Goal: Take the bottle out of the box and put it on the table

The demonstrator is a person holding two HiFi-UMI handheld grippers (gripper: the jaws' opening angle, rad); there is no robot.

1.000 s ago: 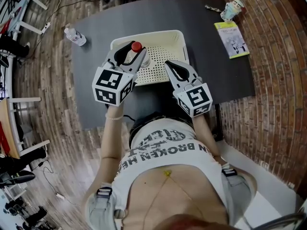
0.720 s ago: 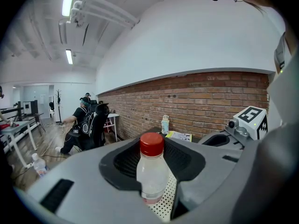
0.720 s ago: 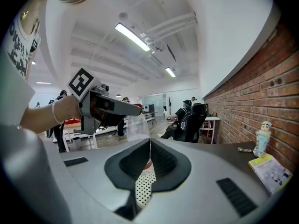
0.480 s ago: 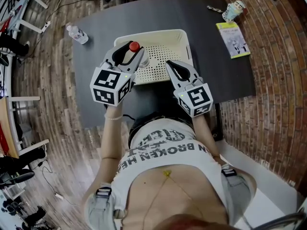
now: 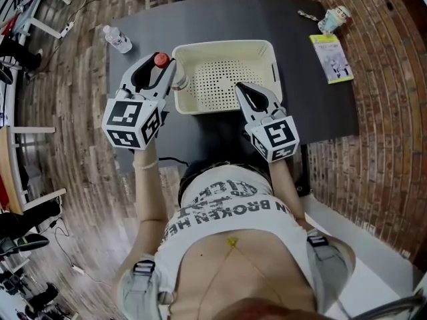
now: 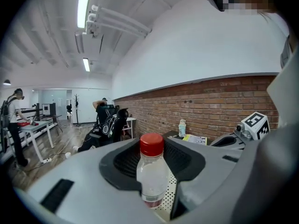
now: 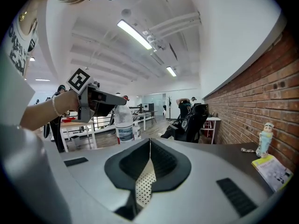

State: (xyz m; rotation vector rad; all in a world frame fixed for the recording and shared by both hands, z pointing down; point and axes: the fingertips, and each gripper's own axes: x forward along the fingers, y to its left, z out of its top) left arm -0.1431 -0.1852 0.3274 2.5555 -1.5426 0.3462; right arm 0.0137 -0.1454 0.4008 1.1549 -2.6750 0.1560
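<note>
Left gripper [image 5: 160, 72] clamped on the bottle [image 5: 178, 81], held in the air just left of the box [image 5: 223, 45]; right gripper [image 5: 240, 89] shut, empty; risk: released tilted, the bottle may topple and roll off the table [image 5: 313, 99].

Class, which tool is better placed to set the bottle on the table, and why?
Left. The left tool grips the bottle, lifted at the left side of the box, next to bare table. The right tool is shut, empty, over the box.
</note>
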